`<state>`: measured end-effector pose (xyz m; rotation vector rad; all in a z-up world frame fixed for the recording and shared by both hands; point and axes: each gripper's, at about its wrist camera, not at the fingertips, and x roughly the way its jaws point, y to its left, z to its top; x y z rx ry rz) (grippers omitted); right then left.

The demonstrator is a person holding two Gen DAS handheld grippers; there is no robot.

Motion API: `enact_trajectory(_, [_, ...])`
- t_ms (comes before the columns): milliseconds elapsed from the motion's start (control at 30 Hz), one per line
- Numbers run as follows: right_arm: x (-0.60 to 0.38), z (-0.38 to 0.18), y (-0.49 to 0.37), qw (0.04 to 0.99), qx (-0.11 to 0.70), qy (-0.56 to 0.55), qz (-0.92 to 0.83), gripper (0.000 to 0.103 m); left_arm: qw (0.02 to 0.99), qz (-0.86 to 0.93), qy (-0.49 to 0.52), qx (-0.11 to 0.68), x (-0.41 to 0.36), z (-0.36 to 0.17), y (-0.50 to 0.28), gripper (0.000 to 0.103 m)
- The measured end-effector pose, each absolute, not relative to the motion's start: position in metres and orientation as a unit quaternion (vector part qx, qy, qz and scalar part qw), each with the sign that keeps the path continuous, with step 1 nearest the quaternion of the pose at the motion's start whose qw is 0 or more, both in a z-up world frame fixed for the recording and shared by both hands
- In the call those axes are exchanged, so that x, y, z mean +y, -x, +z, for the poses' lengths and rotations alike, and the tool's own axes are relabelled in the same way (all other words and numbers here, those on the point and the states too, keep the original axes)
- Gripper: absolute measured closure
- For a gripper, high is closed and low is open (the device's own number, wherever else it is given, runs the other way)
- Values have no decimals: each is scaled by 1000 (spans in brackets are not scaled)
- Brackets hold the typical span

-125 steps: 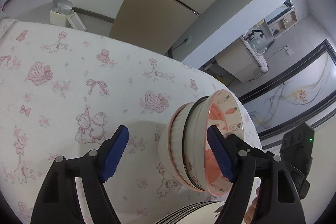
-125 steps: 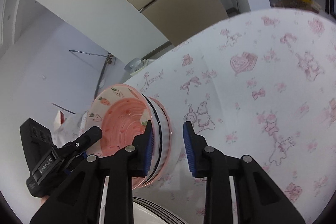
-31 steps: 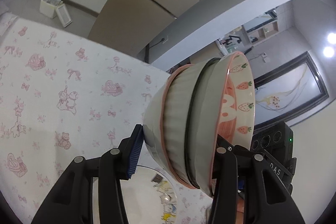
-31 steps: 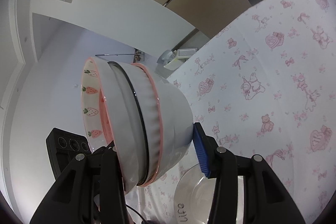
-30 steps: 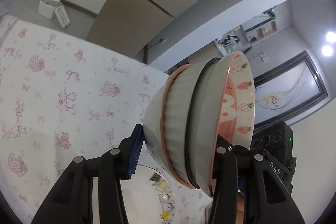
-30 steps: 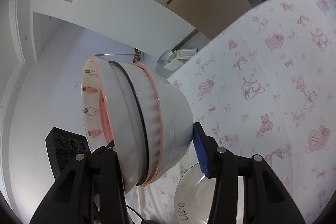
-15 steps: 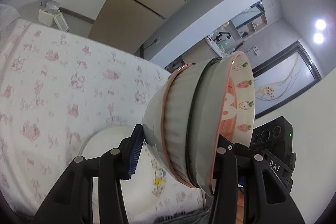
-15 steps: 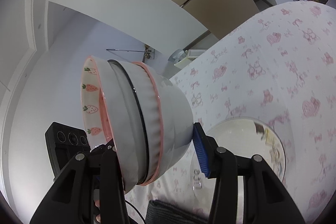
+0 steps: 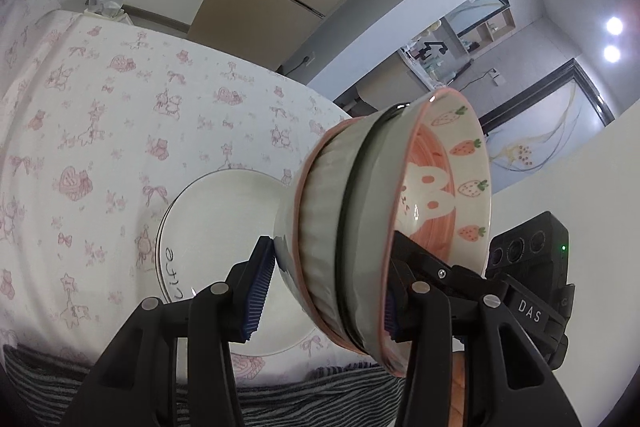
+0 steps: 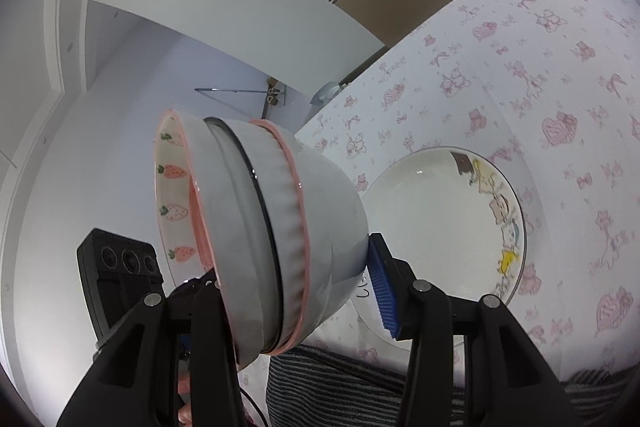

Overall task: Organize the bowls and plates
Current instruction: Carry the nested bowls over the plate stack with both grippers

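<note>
1. The nested bowls (image 9: 352,227) hang tipped sideways above the plate (image 9: 224,211).
2. The left gripper (image 9: 324,291) clamps them.
3. The right gripper (image 10: 296,291) clamps them too.

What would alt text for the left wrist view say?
The left gripper clamps a tilted stack of nested bowls, strawberry-patterned inside, above a white plate on a pink-printed tablecloth. The right gripper shows behind.
</note>
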<state>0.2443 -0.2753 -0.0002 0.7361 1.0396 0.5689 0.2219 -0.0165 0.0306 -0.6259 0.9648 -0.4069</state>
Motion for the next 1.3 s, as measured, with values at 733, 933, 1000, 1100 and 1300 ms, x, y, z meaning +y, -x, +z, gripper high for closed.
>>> enact_trajectory(733, [-276, -69, -257, 744, 522, -339, 243, 57, 788, -181, 289, 513, -20, -38, -245, 55])
enact_trajectory(933, [-277, -87, -262, 738, 532, -341, 236, 57, 780, -177, 289, 525, -22, -55, -252, 55])
enact_trajectory(1000, [-277, -91, -263, 737, 535, -340, 232, 57, 778, -177, 290, 529, -24, -60, -255, 55])
enact_trajectory(1100, [-279, -96, -264, 735, 540, -340, 228, 57, 774, -178, 289, 534, -26, -66, -257, 55])
enact_trajectory(1300, [-279, -106, -267, 731, 547, -340, 225, 57, 771, -173, 287, 541, -27, -77, -260, 55])
